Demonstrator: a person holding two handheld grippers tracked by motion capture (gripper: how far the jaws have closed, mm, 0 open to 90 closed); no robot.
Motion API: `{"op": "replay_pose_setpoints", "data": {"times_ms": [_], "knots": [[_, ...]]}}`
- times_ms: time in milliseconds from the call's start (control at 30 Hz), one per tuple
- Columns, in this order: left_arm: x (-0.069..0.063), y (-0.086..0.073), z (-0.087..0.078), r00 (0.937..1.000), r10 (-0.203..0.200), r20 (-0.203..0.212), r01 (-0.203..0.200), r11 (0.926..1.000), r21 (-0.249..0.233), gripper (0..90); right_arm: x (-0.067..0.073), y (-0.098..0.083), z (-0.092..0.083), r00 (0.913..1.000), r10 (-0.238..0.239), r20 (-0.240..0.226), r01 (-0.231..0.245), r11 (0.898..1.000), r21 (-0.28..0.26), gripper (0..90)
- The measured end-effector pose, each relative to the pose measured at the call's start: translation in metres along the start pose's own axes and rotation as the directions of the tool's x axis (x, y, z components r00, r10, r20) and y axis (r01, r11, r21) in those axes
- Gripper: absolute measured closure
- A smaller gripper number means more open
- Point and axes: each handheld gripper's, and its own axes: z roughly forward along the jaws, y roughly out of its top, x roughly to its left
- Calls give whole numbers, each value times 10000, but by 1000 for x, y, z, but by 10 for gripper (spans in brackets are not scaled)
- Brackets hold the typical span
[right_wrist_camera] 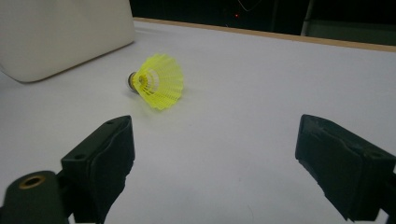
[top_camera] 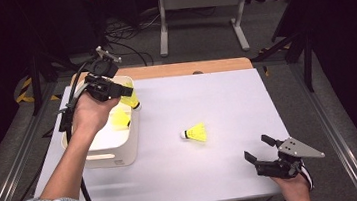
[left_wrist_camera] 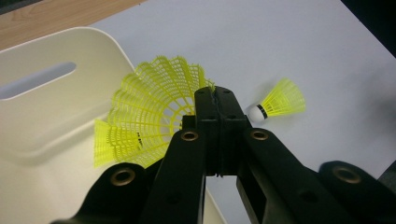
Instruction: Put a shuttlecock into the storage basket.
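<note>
Shuttlecock [left_wrist_camera: 149, 102] rim pinched in left tongs [left_wrist_camera: 218, 95].

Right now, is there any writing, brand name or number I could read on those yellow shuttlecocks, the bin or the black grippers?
None can be read.
Yellow plastic shuttlecock held in the left gripper: a tiny dark mark on its skirt, too small to read.
Yellow shuttlecock lying on the white table: a black band at its white cork, no letters.
Cream plastic bin: plain.
Right gripper: no label visible.
</note>
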Motion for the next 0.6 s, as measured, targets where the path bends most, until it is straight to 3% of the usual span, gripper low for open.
{"op": "replay_pose_setpoints", "data": {"times_ms": [600], "knots": [[13,-9,-13,9992,-358,-185,352,9988,-339,900,0,0,0,10000,30,45,-30,10000,34,123]]}}
